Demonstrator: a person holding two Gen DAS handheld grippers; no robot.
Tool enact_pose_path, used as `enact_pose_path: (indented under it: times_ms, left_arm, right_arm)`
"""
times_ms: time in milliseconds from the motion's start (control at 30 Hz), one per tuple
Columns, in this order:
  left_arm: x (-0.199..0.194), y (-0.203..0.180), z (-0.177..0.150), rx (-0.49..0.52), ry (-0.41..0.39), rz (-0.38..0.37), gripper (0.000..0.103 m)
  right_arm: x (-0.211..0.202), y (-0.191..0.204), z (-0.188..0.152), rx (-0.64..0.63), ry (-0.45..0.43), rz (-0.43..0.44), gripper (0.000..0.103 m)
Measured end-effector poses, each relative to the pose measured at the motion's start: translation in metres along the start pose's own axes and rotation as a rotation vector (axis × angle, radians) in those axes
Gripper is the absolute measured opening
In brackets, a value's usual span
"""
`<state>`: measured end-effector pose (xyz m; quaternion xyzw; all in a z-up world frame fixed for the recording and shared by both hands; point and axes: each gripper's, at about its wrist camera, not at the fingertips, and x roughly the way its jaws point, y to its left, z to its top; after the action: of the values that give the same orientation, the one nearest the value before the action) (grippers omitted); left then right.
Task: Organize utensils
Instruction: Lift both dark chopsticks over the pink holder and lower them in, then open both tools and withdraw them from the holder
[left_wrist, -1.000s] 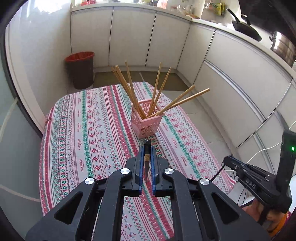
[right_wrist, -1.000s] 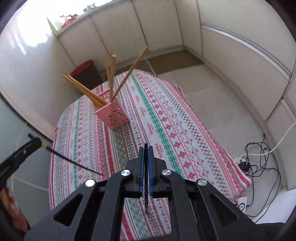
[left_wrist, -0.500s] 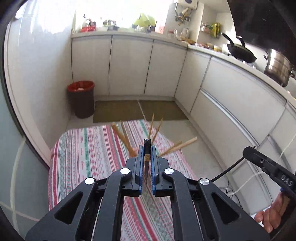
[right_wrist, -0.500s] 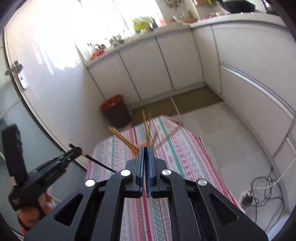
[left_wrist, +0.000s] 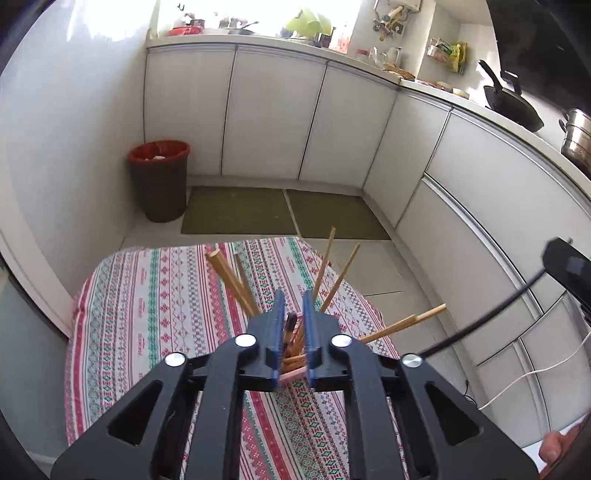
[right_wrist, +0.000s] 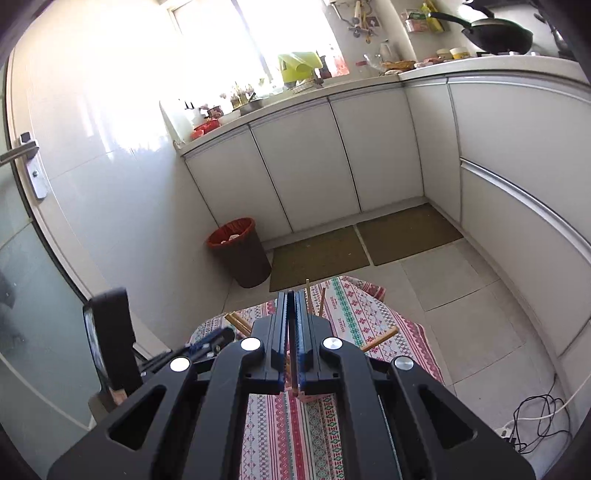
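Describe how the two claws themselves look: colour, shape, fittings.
Both the left claw and right claw are matte black plastic with triangular cut-outs in the linkage arms, four round silver bolts each, and blue ribbed pads lining the inner finger faces. No sleeves or markings show.

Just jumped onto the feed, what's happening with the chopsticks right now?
Chopsticks are being collected into a pink holder on the patterned tablecloth. Several wooden chopsticks already stand splayed in it. The left gripper hovers right over the holder, its fingers slightly apart around a dark chopstick. The right gripper is shut on another dark chopstick, held above the table and not yet placed.
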<state>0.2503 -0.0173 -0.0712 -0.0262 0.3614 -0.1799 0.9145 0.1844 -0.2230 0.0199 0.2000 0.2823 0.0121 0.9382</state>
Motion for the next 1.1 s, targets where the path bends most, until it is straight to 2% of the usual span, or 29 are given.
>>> enact_pose_path:
  times_ms: [33, 200, 267, 600, 700, 767, 900, 967, 1100]
  left_arm:
    - [-0.007, 0.006, -0.003, -0.016, -0.016, -0.011, 0.026]
    - [-0.04, 0.024, 0.002, -0.086, -0.094, -0.015, 0.027]
    - [-0.05, 0.031, 0.003, -0.113, -0.109, 0.004, 0.034]
    - [-0.055, 0.051, 0.002, -0.16, -0.124, 0.071, 0.035]
    - [-0.058, 0.052, 0.001, -0.157, -0.139, 0.089, 0.035]
    - [-0.063, 0.052, 0.001, -0.15, -0.157, 0.1, 0.036]
    - [-0.072, 0.05, -0.001, -0.14, -0.197, 0.123, 0.042]
    - [-0.08, 0.046, -0.002, -0.131, -0.225, 0.134, 0.048]
    - [-0.096, 0.032, -0.009, -0.101, -0.286, 0.159, 0.069]
  right_arm:
    - [0.005, 0.001, -0.001, -0.007, 0.002, -0.005, 0.004]
    - [0.024, 0.011, -0.004, -0.046, -0.013, -0.034, 0.004]
    - [0.03, 0.015, -0.004, -0.055, -0.022, -0.038, 0.004]
    - [0.079, 0.027, -0.024, -0.093, -0.031, -0.058, 0.006]
    - [0.09, 0.028, -0.032, -0.106, -0.024, -0.059, 0.011]
    - [0.084, 0.026, -0.034, -0.104, -0.033, -0.064, 0.029]
    - [0.062, 0.025, -0.036, -0.117, -0.067, -0.086, 0.034]
    - [0.046, 0.024, -0.037, -0.127, -0.092, -0.102, 0.04]
    - [0.021, 0.025, -0.04, -0.162, -0.135, -0.145, 0.048]
